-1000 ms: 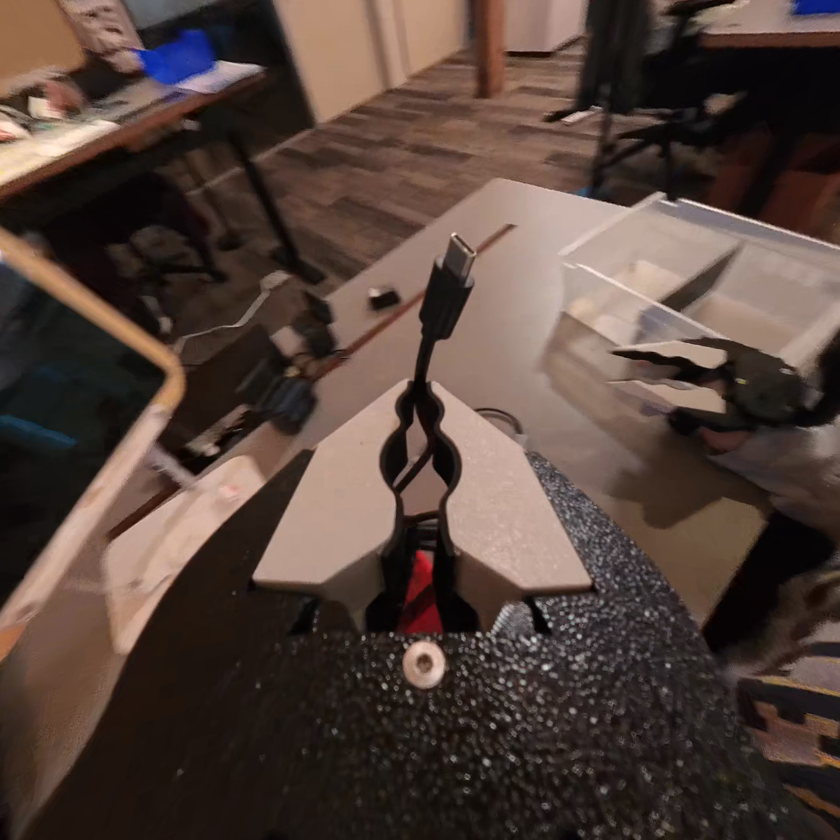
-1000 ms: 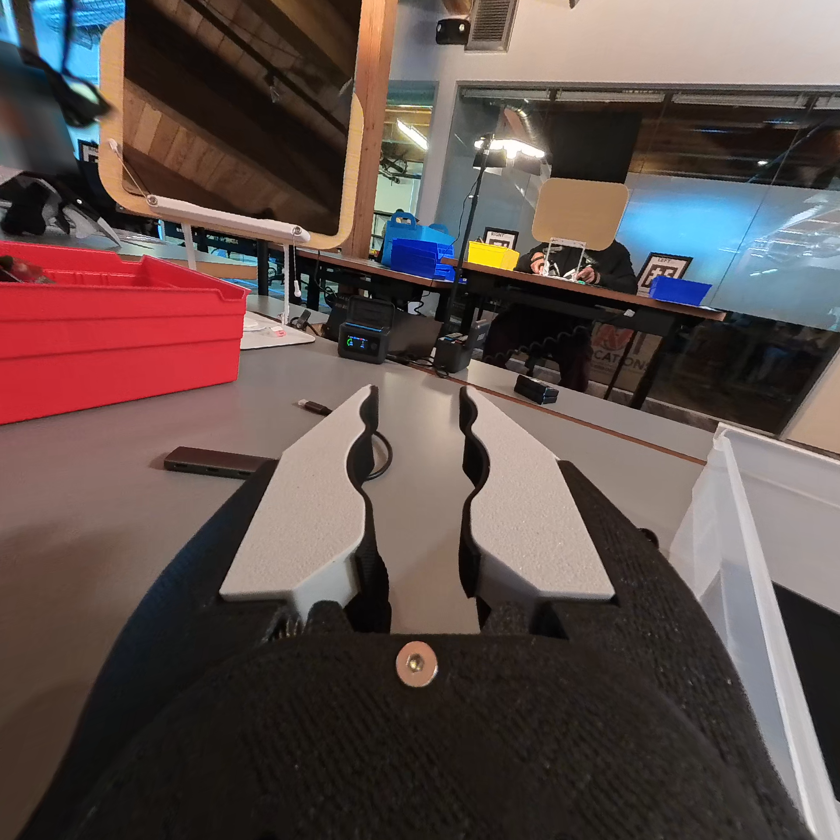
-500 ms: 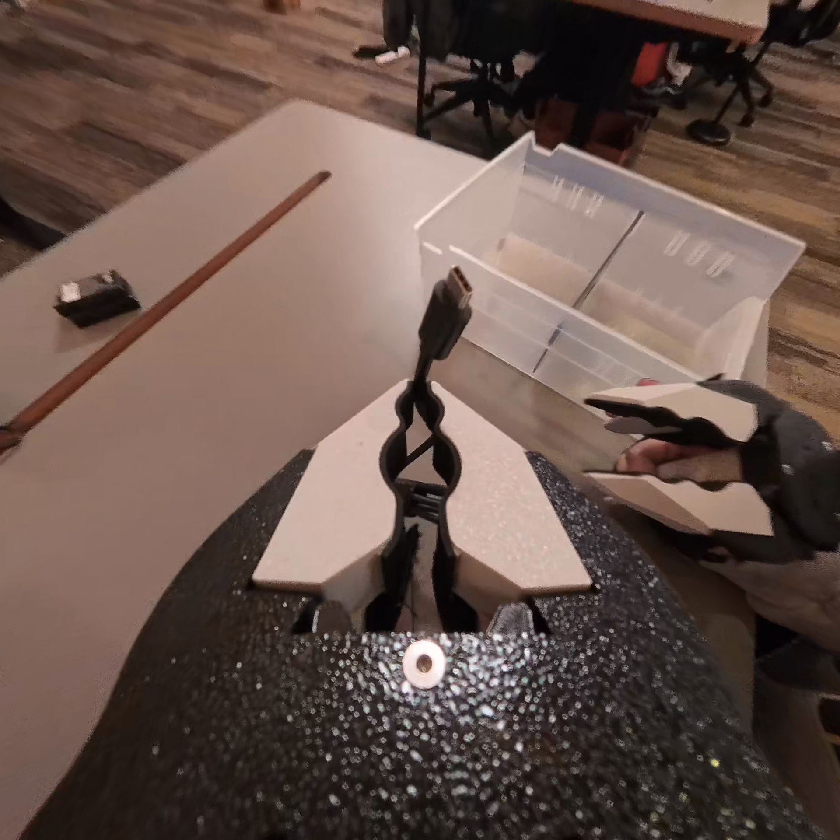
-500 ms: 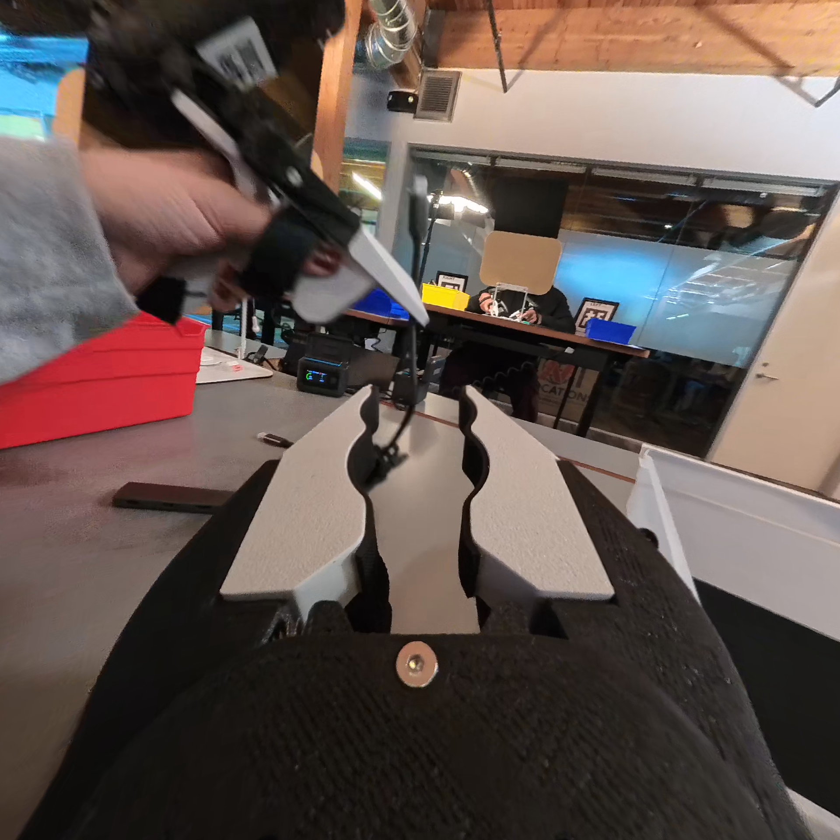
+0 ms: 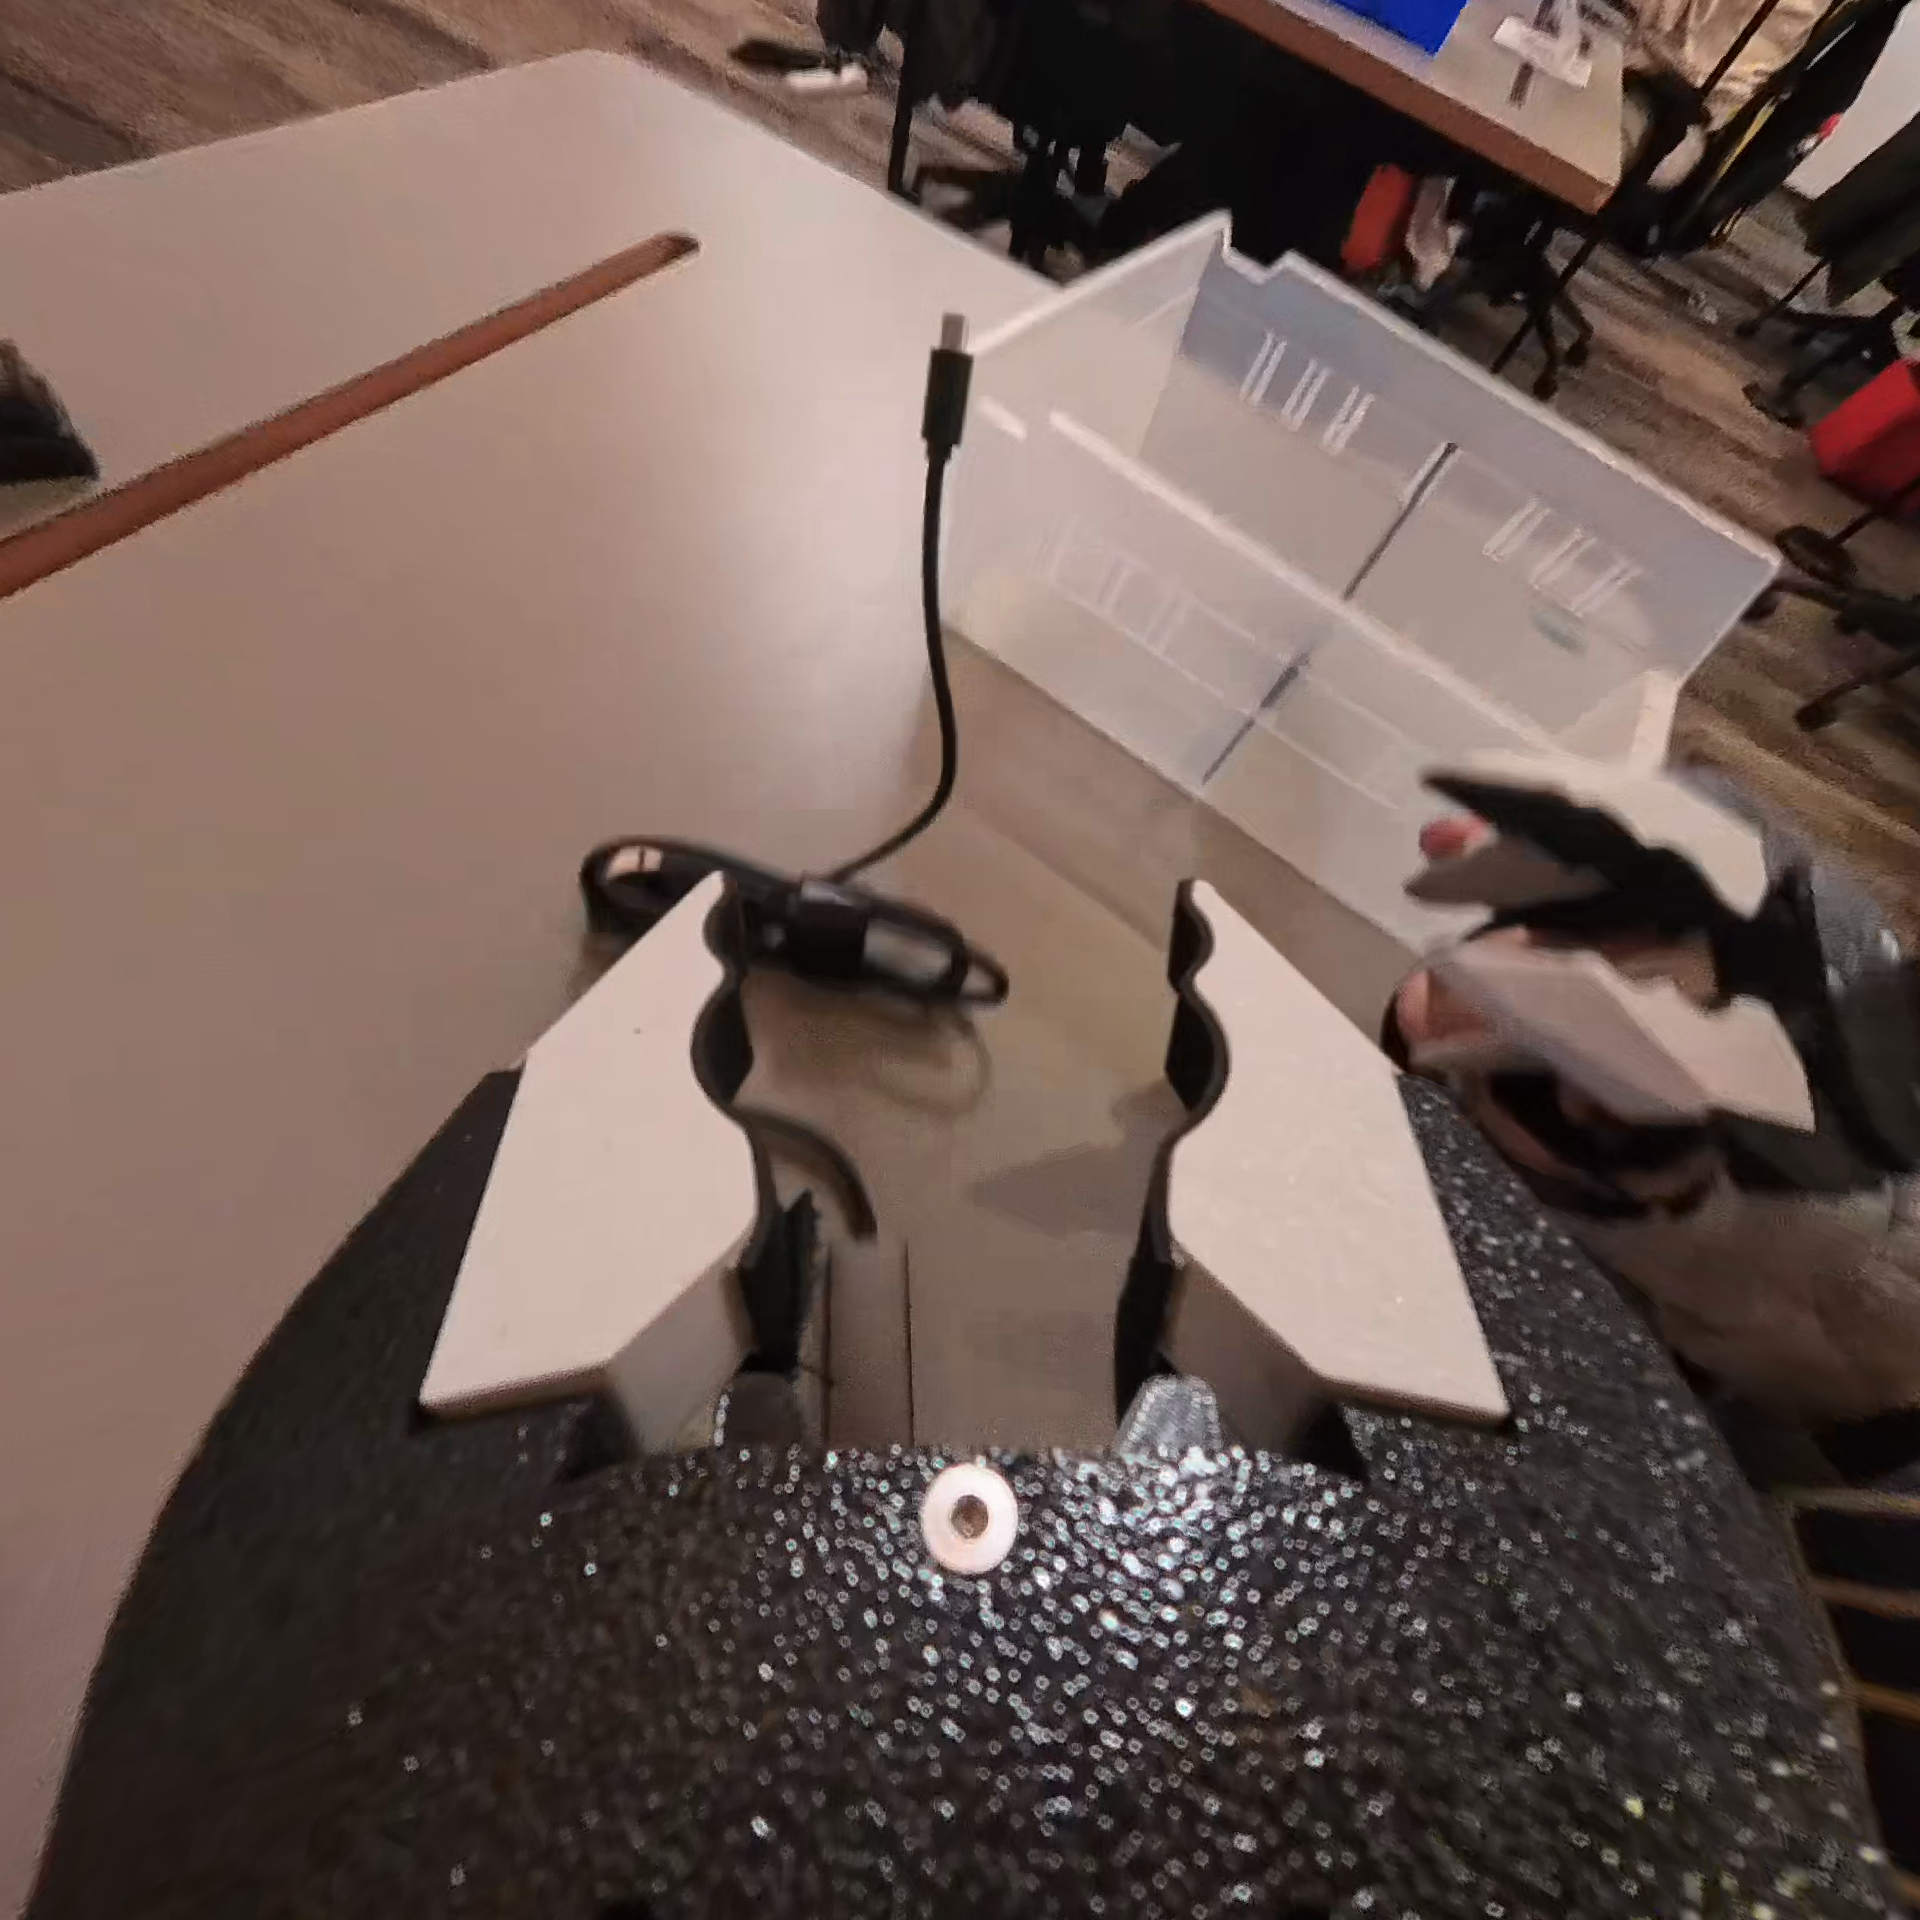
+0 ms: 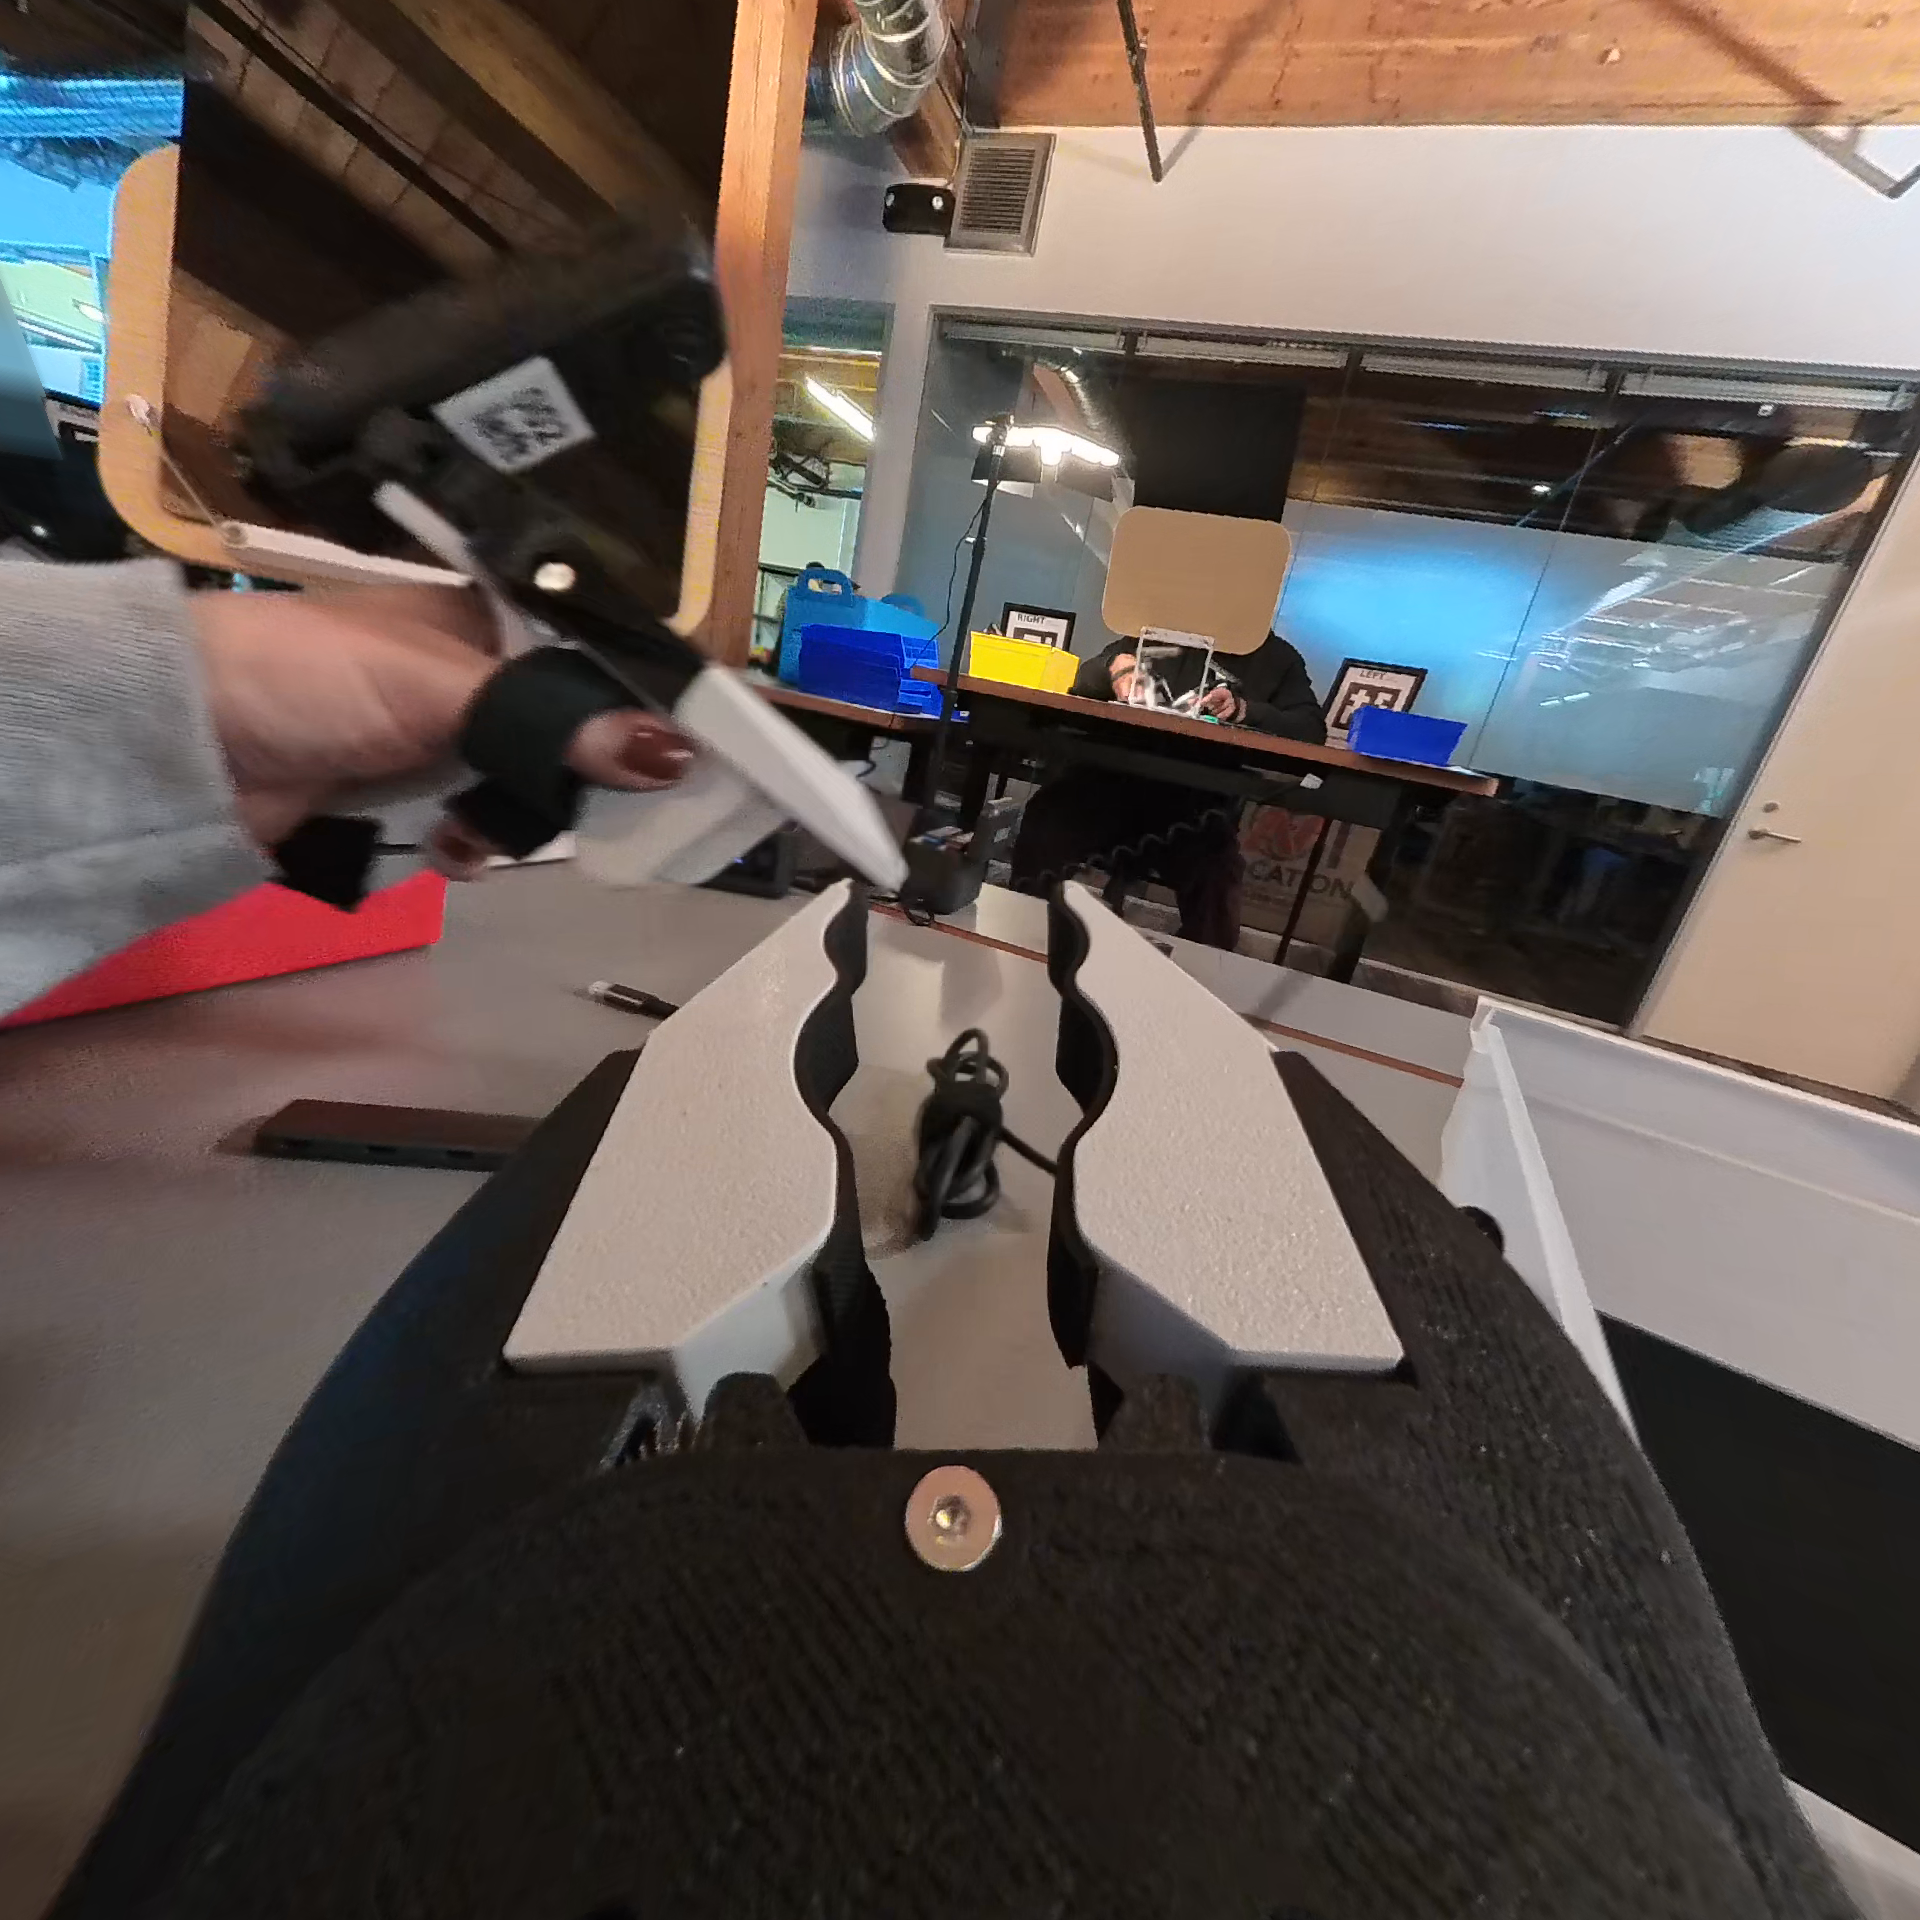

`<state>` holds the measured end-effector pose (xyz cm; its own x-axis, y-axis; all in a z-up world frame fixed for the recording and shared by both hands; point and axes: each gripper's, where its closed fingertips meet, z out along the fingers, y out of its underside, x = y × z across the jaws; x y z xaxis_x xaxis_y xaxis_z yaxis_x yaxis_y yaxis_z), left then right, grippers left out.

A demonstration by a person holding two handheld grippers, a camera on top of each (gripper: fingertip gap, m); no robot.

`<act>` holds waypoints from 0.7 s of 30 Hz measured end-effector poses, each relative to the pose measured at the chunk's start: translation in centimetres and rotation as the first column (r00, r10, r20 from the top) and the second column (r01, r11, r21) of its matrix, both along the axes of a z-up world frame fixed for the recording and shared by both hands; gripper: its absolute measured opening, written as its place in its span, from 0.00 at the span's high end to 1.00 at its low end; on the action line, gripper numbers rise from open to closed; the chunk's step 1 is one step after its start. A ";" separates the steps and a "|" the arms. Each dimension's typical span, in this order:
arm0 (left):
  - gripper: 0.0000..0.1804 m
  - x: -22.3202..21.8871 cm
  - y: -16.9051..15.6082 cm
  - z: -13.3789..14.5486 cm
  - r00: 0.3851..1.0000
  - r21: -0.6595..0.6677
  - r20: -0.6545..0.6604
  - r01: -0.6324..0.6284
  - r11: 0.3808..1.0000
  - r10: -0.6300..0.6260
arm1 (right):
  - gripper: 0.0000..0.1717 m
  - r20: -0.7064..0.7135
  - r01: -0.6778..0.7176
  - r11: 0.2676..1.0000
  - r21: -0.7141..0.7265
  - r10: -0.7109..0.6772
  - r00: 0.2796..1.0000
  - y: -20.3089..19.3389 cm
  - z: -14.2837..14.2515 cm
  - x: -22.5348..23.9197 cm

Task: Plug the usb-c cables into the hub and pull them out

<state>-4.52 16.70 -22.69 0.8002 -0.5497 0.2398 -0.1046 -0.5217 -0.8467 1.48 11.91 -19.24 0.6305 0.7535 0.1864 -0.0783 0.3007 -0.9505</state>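
Note:
My left gripper (image 5: 951, 888) is wide open above the grey table (image 5: 364, 727) and holds nothing. A black USB-C cable (image 5: 831, 935) lies in a bundle on the table just beyond its left fingertip. One end curves up, with the plug (image 5: 948, 384) in the air. My right gripper (image 6: 956, 894) is open and holds nothing. In its view the cable bundle (image 6: 961, 1132) lies on the table seen between the fingers. The dark flat hub (image 6: 384, 1132) lies to the left, with another plug (image 6: 634, 1000) behind it. The right gripper (image 5: 1455, 894) also shows at the right of the left wrist view.
A clear plastic bin (image 5: 1351, 540) stands on the table right of the cable and also shows in the right wrist view (image 6: 1662, 1195). A red bin (image 6: 260, 935) sits far left. The left gripper's finger (image 6: 790, 779) and a hand (image 6: 343, 717) hang above the table. A person sits at a far desk (image 6: 1195, 727).
My left gripper was shut on the cable below the plug and has opened wide. The cable has dropped out of the grasp onto the table. The right gripper's jaws kept their opening.

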 end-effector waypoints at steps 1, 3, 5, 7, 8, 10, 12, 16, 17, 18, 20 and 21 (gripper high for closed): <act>0.56 -0.7 -1.3 -0.7 1.000 -0.026 -0.029 -0.005 1.000 0.004 | 0.81 0.002 -0.002 1.000 -0.003 0.002 1.000 0.1 -0.1 0.0; 0.56 -2.5 -4.0 -2.7 0.992 -0.086 -0.121 -0.034 0.996 0.024 | 0.81 0.004 -0.004 1.000 -0.005 0.004 1.000 0.1 -0.3 -0.1; 0.60 -4.2 -6.5 -4.8 0.974 -0.143 -0.224 -0.071 0.987 0.038 | 0.81 0.012 -0.014 1.000 -0.017 0.014 1.000 0.0 -0.6 -0.3; 0.65 -5.5 -8.6 -6.8 0.952 -0.191 -0.305 -0.101 0.976 0.039 | 0.80 0.026 -0.032 0.999 -0.034 0.033 0.999 -0.2 -1.0 -0.4; 0.67 -5.9 -9.6 -7.6 0.945 -0.219 -0.325 -0.109 0.970 0.033 | 0.80 0.034 -0.049 0.998 -0.039 0.050 0.998 -0.4 -1.1 -0.5; 0.73 -6.1 -11.0 -9.0 0.948 -0.271 -0.318 -0.109 0.956 0.018 | 0.79 0.068 -0.110 0.992 -0.062 0.114 0.991 -1.3 -1.8 -1.7; 0.74 -5.6 -11.8 -9.5 0.966 -0.318 -0.259 -0.104 0.942 0.019 | 0.78 0.129 -0.175 0.980 -0.099 0.187 0.974 -2.0 -2.9 -2.9; 0.76 -6.7 -12.3 -10.0 0.936 -0.319 -0.351 -0.136 0.938 0.016 | 0.78 0.280 -0.314 0.936 -0.160 0.348 0.895 -3.9 -4.8 -5.3; 0.78 -7.1 -12.5 -10.4 0.922 -0.330 -0.388 -0.148 0.932 0.009 | 0.77 0.331 -0.350 0.919 -0.180 0.392 0.859 -4.3 -5.3 -6.0; 0.80 -7.3 -12.5 -10.6 0.915 -0.329 -0.404 -0.155 0.931 0.010 | 0.77 0.386 -0.381 0.904 -0.195 0.428 0.817 -4.8 -5.8 -6.6; 0.89 -7.2 -12.4 -10.6 0.923 -0.339 -0.383 -0.158 0.927 0.018 | 0.76 0.524 -0.416 0.890 -0.187 0.449 0.724 -5.1 -7.1 -7.7; 0.89 -7.2 -12.4 -10.6 0.931 -0.349 -0.363 -0.160 0.923 0.024 | 0.76 0.592 -0.427 0.891 -0.155 0.430 0.682 -5.0 -7.6 -8.1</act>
